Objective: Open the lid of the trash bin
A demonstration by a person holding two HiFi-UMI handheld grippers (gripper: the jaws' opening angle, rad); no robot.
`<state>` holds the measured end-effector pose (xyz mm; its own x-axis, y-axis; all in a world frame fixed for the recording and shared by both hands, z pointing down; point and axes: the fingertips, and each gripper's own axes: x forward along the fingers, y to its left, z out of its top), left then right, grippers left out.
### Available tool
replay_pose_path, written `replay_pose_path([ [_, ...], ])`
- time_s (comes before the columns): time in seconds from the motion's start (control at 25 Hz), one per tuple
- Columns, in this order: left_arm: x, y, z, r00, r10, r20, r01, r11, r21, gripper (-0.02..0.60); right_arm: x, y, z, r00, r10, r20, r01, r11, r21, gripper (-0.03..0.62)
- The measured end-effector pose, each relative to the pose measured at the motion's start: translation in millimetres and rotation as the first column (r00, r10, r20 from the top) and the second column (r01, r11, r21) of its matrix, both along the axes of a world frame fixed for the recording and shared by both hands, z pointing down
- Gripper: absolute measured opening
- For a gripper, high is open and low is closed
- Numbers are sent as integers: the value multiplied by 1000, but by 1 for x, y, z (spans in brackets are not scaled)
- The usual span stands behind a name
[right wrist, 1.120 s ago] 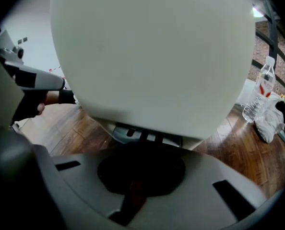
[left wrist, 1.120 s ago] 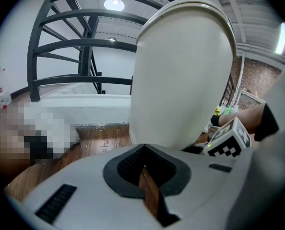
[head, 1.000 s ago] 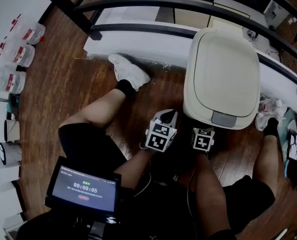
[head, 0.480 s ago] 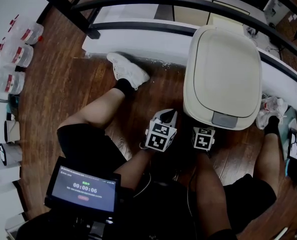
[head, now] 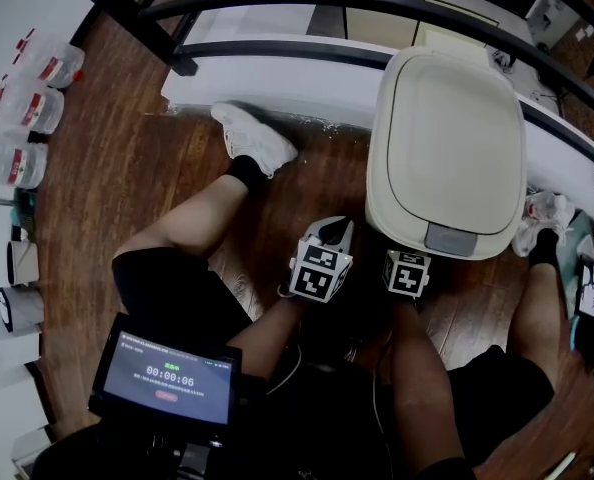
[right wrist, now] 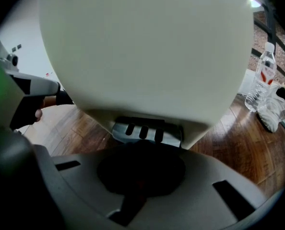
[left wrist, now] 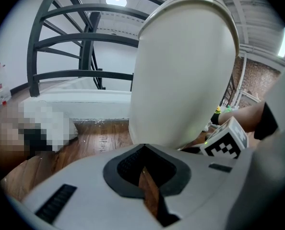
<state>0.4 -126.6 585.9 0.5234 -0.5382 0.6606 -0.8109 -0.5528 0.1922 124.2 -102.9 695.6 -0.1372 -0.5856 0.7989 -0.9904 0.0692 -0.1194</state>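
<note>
A cream trash bin (head: 447,148) stands on the wood floor with its lid down; a grey tab (head: 448,238) sits at its front edge. My left gripper (head: 333,234) hovers just left of the bin's front, jaws together and empty. In the left gripper view the left gripper (left wrist: 143,151) points past the bin (left wrist: 181,71). My right gripper (head: 407,273) is close to the bin's front; its marker cube hides the jaws there. The right gripper (right wrist: 142,153) faces a grey slotted pedal (right wrist: 145,132) at the bin's base (right wrist: 142,47), jaws closed, just short of it.
A white ledge (head: 277,83) and black railings (head: 277,8) run behind the bin. Water bottles (head: 17,158) stand at the far left; another bottle (right wrist: 261,80) and a cloth lie right of the bin. A person's legs and shoe (head: 255,140) flank the grippers.
</note>
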Motion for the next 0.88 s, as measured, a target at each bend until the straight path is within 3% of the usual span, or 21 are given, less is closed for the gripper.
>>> replay_pose_path([
  [0.64, 0, 2, 2, 1000, -9, -9, 9, 1000, -8, -2, -2, -4, 4, 1000, -8, 2, 8, 1000, -9, 5],
  [0.88, 5, 1, -1, 999, 35, 33, -37, 998, 55, -2, -1, -2, 5, 1000, -19, 5, 19, 1000, -20, 5],
])
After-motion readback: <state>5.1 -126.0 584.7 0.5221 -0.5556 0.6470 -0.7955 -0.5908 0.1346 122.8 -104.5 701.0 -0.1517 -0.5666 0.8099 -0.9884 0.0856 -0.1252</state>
